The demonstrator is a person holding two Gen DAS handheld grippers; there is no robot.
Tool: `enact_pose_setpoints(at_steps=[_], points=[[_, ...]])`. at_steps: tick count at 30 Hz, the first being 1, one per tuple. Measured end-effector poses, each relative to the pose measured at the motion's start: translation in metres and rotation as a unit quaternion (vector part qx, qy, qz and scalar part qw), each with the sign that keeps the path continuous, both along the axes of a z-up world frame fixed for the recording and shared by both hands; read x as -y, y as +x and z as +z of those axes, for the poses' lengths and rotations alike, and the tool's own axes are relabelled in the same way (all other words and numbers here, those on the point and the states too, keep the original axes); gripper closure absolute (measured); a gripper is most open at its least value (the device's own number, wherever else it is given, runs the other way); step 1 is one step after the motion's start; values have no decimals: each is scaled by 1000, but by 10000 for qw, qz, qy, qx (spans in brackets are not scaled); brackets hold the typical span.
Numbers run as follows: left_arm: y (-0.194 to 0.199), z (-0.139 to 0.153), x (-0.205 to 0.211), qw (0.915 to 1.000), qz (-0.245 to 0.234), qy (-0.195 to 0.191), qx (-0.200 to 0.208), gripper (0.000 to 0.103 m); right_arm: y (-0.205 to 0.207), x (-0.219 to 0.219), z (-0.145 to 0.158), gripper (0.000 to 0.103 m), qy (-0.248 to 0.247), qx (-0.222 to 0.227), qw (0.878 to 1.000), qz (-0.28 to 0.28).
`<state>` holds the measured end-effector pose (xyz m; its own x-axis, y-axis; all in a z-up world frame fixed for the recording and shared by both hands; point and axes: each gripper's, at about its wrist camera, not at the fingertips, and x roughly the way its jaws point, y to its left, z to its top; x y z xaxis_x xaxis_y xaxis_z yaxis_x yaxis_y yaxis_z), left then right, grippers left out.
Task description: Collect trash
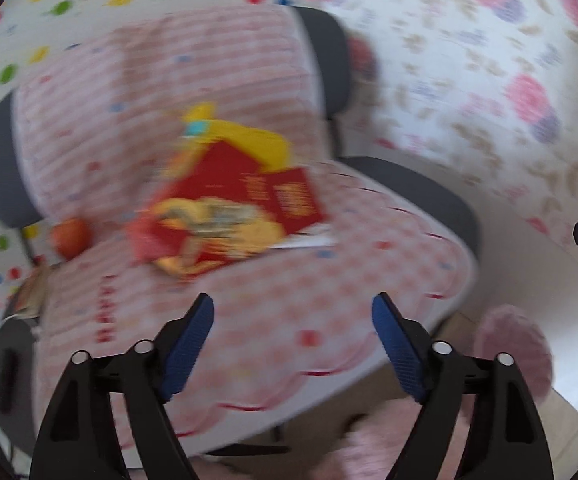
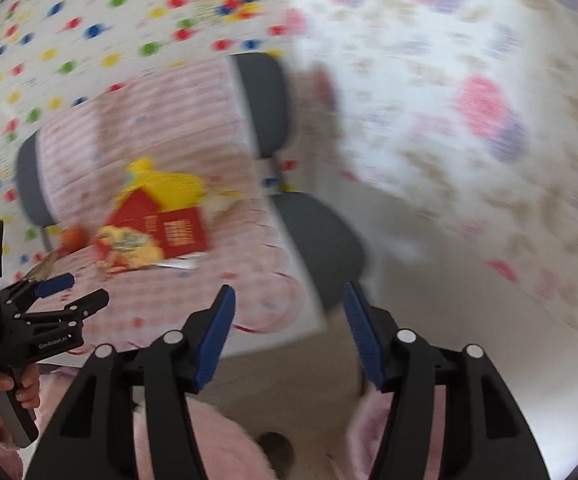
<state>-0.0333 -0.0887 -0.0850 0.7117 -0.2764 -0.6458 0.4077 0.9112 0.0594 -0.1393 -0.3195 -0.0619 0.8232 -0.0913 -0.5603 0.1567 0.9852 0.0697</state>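
Print on the red-and-yellow packet (image 1: 225, 216) (perhaps a snack wrapper) blurred, unreadable.

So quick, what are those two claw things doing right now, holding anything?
Left gripper: open, holding nothing, above the covered chair seat.
Right gripper: open, holding nothing.

"GenRobot.AI" on left gripper (image 2: 71, 292) body

I see a soft pink checked cloth cover (image 1: 289, 320) over the grey matt chair (image 1: 429, 188); on that cover, glossy red-and-yellow paper packaging (image 1: 225, 216). My gripper pads (image 1: 399, 348) look ribbed blue rubber.
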Motion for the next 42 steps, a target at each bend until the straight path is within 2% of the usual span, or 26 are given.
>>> enact_pose_setpoints(at_steps=[5, 11, 18, 26, 34, 42], points=[[28, 8, -50, 9983, 586, 11, 23, 21, 60, -47, -8, 44, -20, -166, 9977, 655], [63, 3, -92, 9943, 1068, 25, -33, 20, 119, -84, -22, 44, -122, -355, 9934, 1080], [105, -14, -102, 9923, 1221, 33, -211, 20, 188, -108, -36, 44, -210, -523, 9924, 1097], [139, -27, -105, 9909, 1306, 122, -290, 20, 258, -108, -47, 44, -279, -702, 9948, 684], [149, -31, -106, 9902, 1349, 71, -355, 20, 287, -109, -53, 44, -308, -955, 9927, 669], [138, -30, -107, 9894, 1403, 66, -356, 20, 254, -100, -43, 44, -407, -985, 9911, 797]])
